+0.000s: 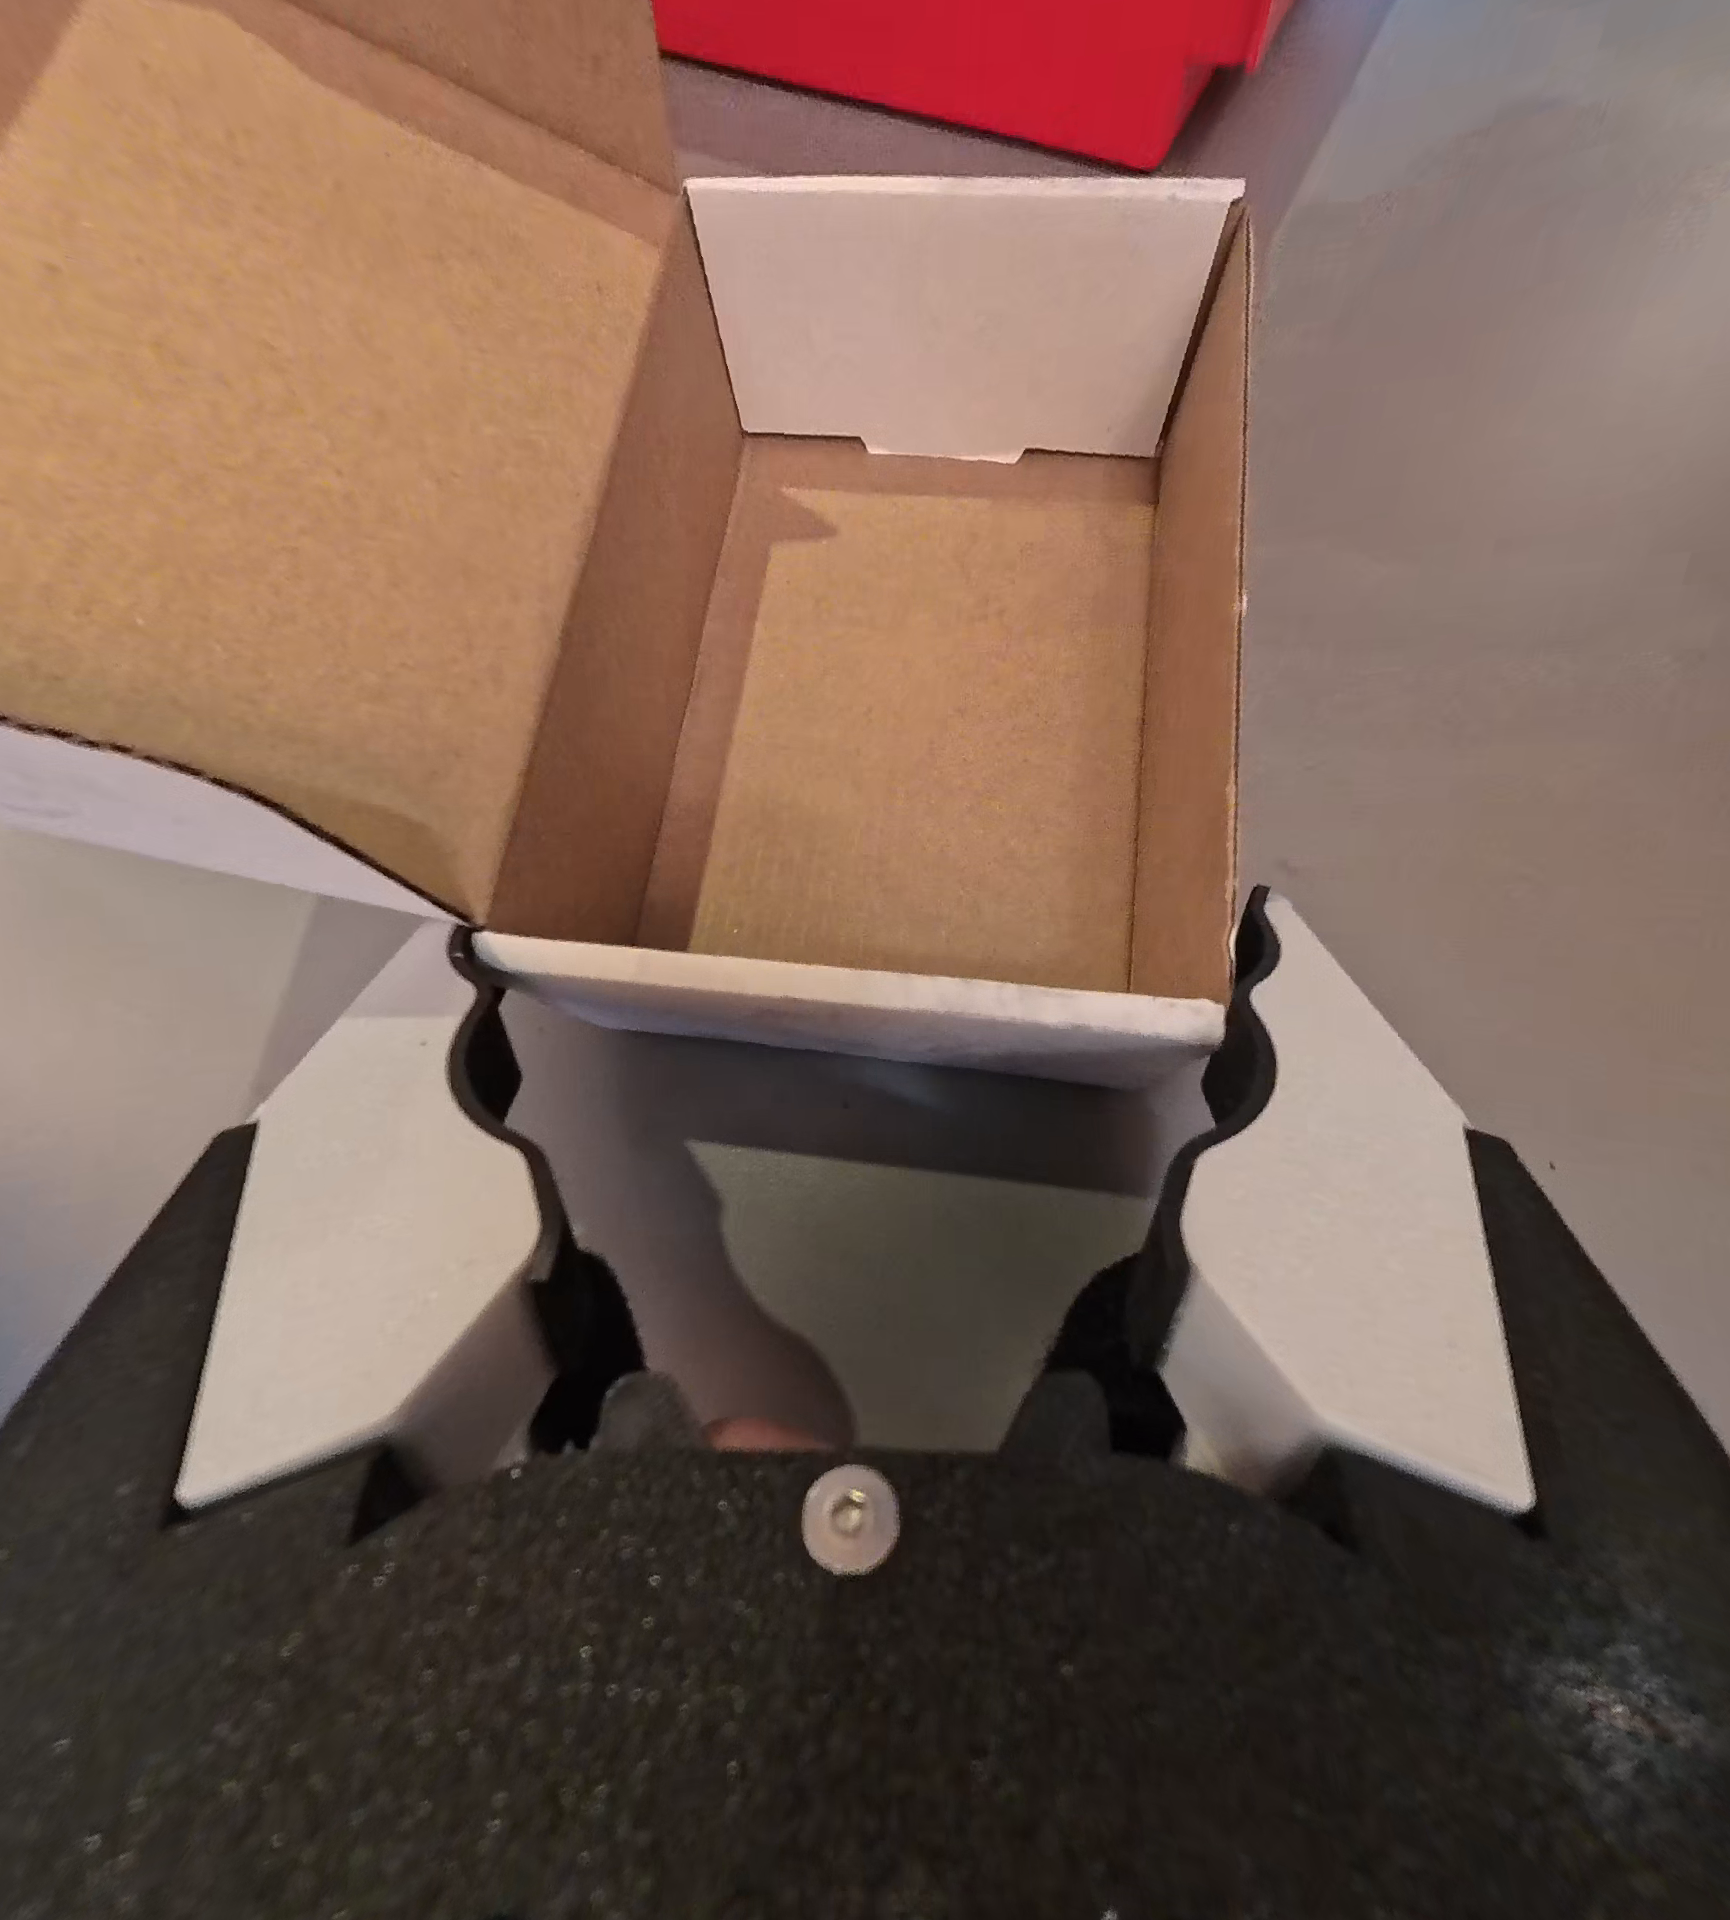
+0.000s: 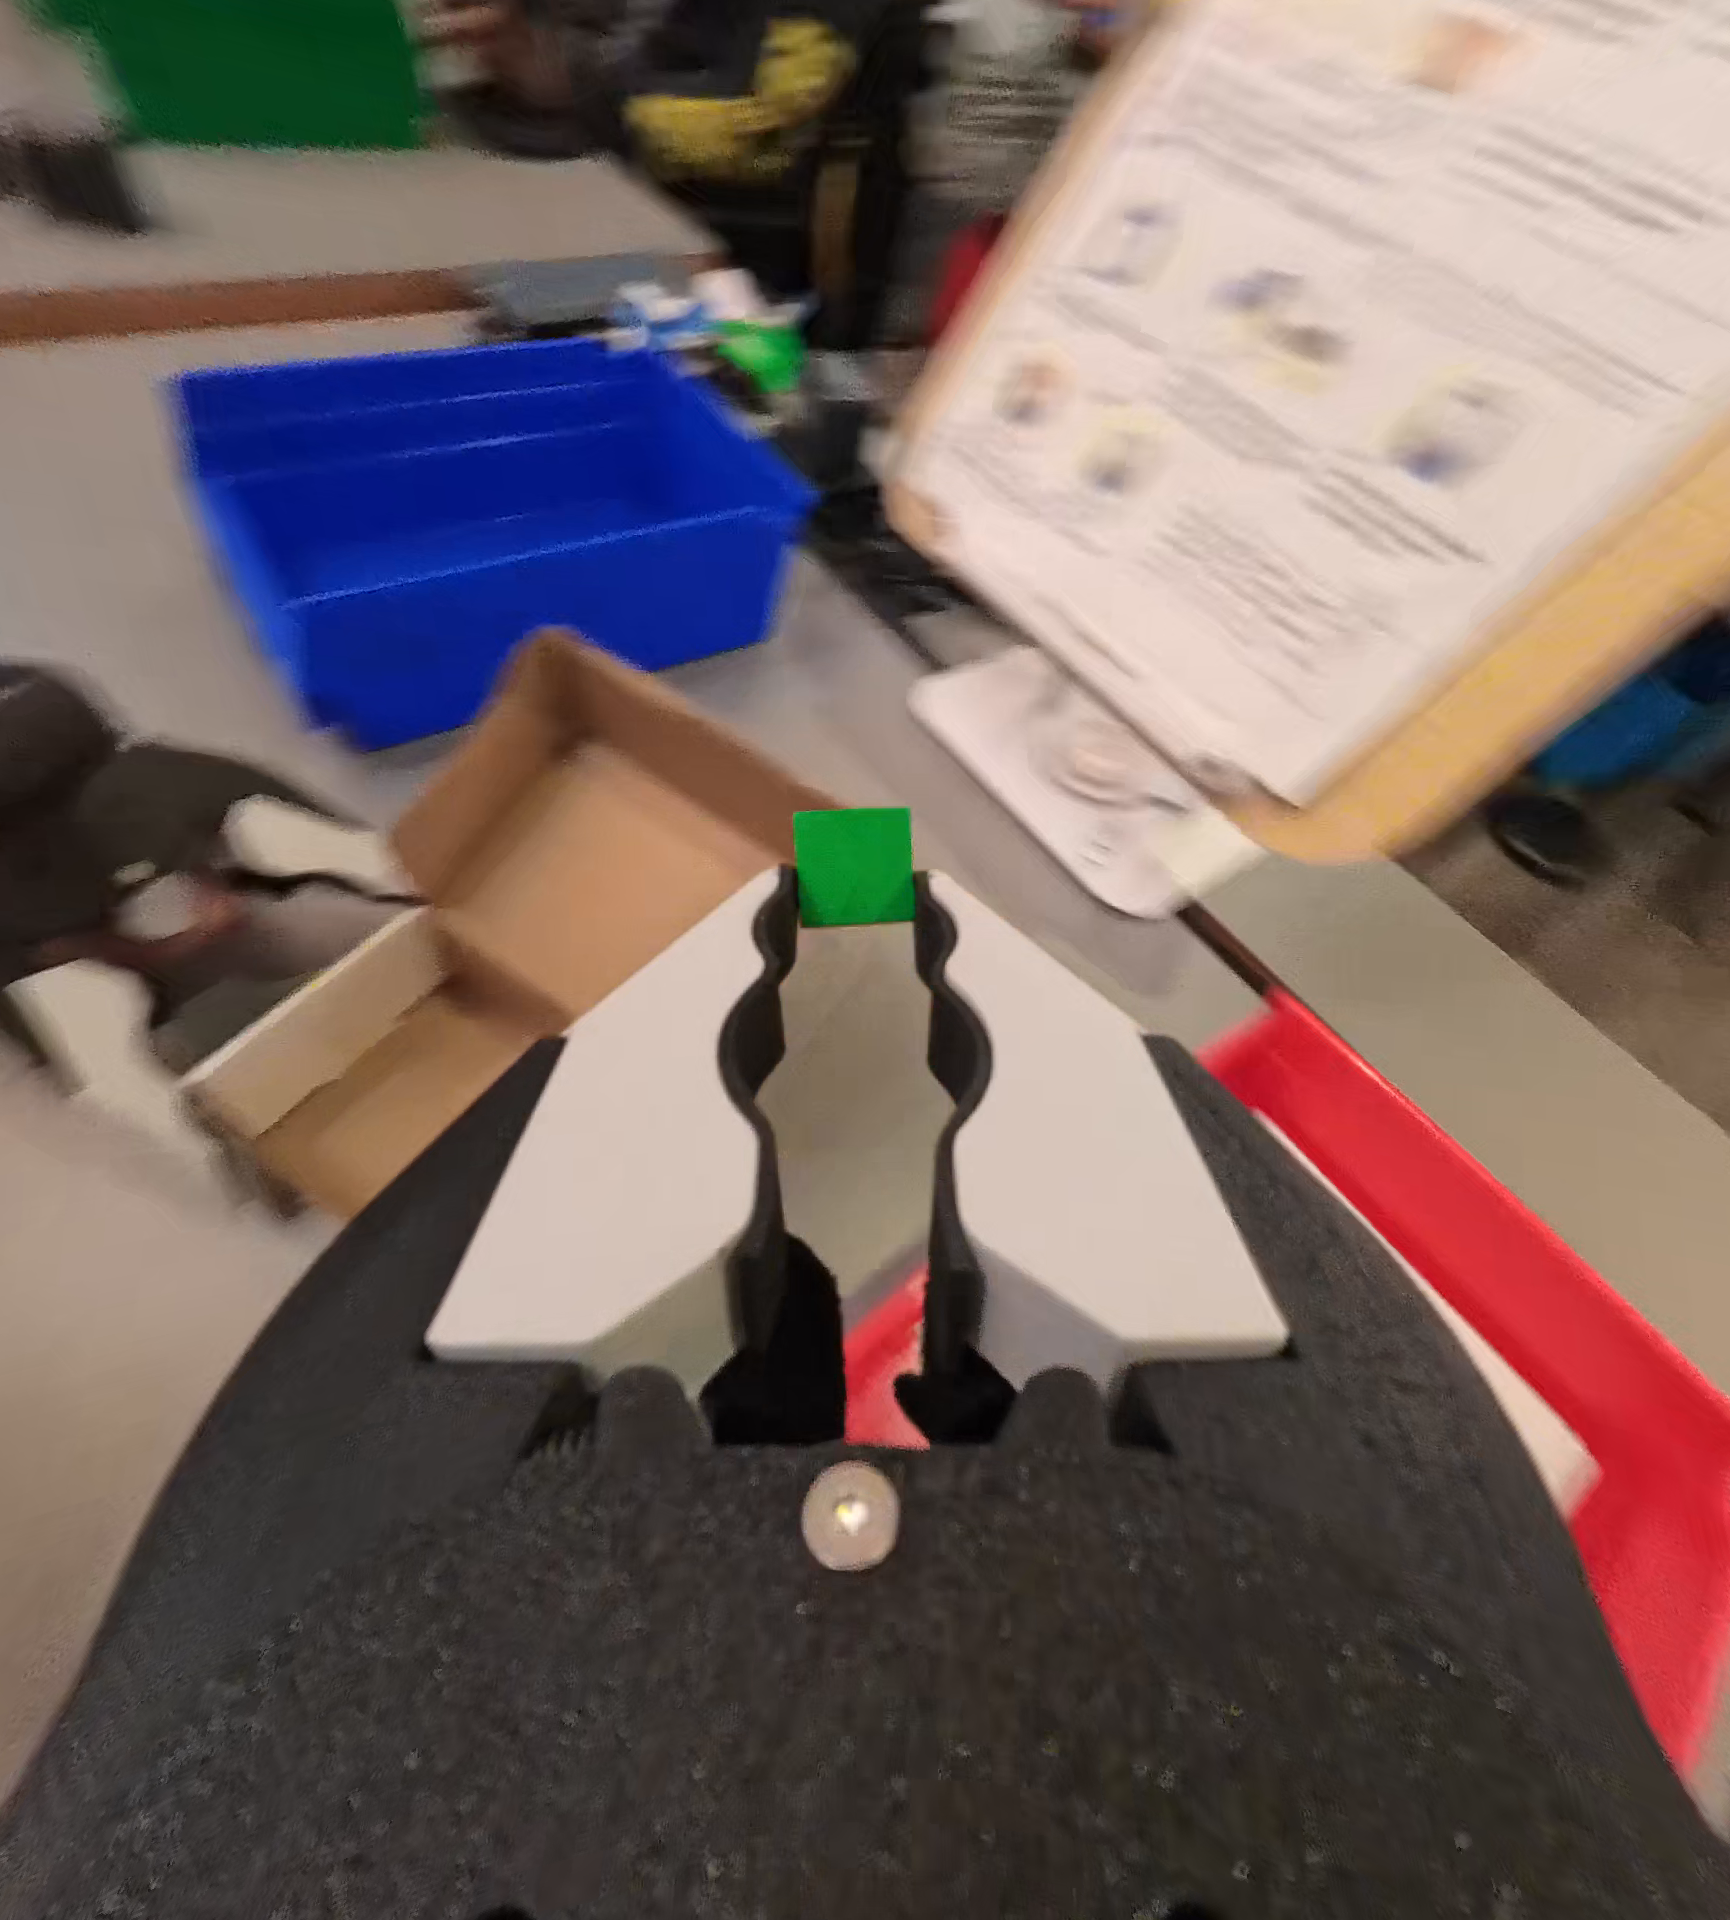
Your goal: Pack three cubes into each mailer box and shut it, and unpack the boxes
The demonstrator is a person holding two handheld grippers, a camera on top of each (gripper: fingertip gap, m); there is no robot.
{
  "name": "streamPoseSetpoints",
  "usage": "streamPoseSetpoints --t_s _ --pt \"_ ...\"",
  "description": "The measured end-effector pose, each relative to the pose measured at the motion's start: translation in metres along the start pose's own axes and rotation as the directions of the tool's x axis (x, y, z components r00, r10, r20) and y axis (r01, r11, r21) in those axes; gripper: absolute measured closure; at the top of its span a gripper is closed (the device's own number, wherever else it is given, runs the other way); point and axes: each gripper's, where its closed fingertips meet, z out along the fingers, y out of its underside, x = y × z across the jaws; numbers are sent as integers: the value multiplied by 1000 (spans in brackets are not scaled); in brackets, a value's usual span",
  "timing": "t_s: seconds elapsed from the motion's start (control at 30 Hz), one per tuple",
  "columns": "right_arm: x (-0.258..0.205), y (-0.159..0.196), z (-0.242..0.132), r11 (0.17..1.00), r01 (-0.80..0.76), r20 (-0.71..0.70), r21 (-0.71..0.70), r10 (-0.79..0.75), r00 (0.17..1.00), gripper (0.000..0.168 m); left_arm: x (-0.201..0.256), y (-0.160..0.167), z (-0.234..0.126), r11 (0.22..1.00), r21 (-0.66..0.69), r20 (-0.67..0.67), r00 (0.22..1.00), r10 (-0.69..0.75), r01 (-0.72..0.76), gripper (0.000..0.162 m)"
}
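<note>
The left gripper (image 1: 856,961), spread wide, straddles the near wall of the open mailer box (image 1: 845,1013), whose inside is bare. Only the right wrist view shows the right gripper (image 2: 856,899) pinching a green cube (image 2: 854,865) near a blue bin (image 2: 487,530).

The mailer box (image 1: 923,727) stands open on the grey tabletop (image 1: 1515,623), white outside and brown inside, its lid (image 1: 248,468) swung up to the left and its floor bare. A small green cube (image 2: 855,868) is pinched at the fingertips of the right hand-held gripper (image 2: 857,902), near the box.
</note>
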Motion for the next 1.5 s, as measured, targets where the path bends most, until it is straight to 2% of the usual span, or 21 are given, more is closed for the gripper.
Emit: streamPoseSetpoints --t_s 0.07,0.17,0.27,0.4,0.47,0.53,0.67,0.83,0.93,1.07,1.13,1.2,1.33,1.4,1.5 --pt "48 34 -16 990 -122 -135 -73 112 985 147 0 0 0 1000 0 -1 1000 -2 2 28" --pt "82 120 -29 896 -248 -244 -368 165 956 147 0 0 0 1000 -1 -2 1000 -2 2 28" --pt "69 171 -24 815 -222 -164 -535 157 974 147 0 -1 1 1000 -1 -2 1000 -3 3 28" --pt "43 236 -17 627 -146 -67 -765 148 987 147 0 -2 2 1000 0 -4 1000 -1 1 28" --pt "43 258 -15 562 -127 -70 -818 121 990 147 0 -2 2 1000 -1 -4 1000 6 -6 28" --pt "43 268 -12 551 -132 -72 -824 129 989 147 1 -1 2 999 -7 -3 999 37 -37 28" --pt "43 272 -12 580 -142 -69 -802 145 987 147 2 0 1 997 -34 -31 997 68 -69 28" --pt "47 261 -16 626 -201 -106 -754 186 977 122 4 6 -3 990 -91 -111 989 101 -111 28" --pt "51 227 -21 696 -245 -141 -675 204 969 122 1 6 -8 989 -88 -92 990 108 -116 24" --pt "37 150 -22 825 -302 -186 -477 241 952 120 4 -11 -35 999 23 -164 986 -27 31 24" --pt "-4 104 -5 879 -349 -57 -326 350 935 117 -3 -18 -50 990 83 -184 979 -93 110 26" --pt "-49 81 13 900 -351 88 -260 384 919 107 -14 -26 -60 973 144 -188 971 -150 179 30" --pt "-69 93 60 899 -320 59 -298 352 934 86 -21 -55 -71 919 282 -225 950 -216 276 37" --pt "-75 106 76 906 -279 49 -317 309 950 86 -23 -61 -68 908 302 -211 949 -233 290 41" --pt "-79 121 86 921 -224 25 -319 245 969 89 -14 -68 -65 890 317 -260 933 -250 327 45"
